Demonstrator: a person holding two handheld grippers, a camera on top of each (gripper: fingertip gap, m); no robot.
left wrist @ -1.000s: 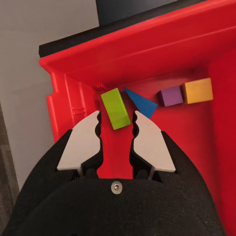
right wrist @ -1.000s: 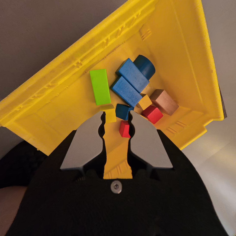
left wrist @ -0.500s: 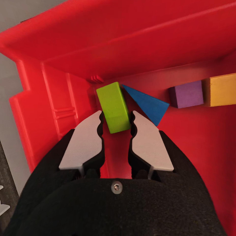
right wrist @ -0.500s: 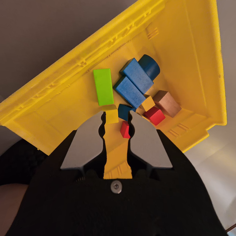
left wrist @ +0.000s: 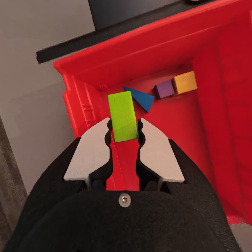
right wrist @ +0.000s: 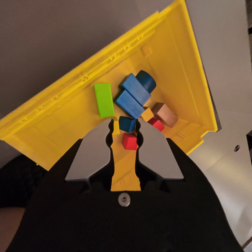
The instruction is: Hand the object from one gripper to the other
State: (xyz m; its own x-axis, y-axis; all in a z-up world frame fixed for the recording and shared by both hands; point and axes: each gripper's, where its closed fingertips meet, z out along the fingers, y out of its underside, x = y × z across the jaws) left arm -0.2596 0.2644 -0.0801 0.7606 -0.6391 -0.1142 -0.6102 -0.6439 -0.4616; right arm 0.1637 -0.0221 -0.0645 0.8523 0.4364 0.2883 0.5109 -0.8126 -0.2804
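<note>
Left wrist view: my left gripper (left wrist: 124, 127) jaws pinch the green block (left wrist: 122, 115) above the red bin (left wrist: 150, 54); right gripper (right wrist: 124, 127) jaws spread over the yellow bin (right wrist: 54, 122).

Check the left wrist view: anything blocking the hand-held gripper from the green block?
Nothing visible. The left hand-held gripper is shut on the green block, above the red bin floor. The blue wedge lies behind it, not between.
</note>
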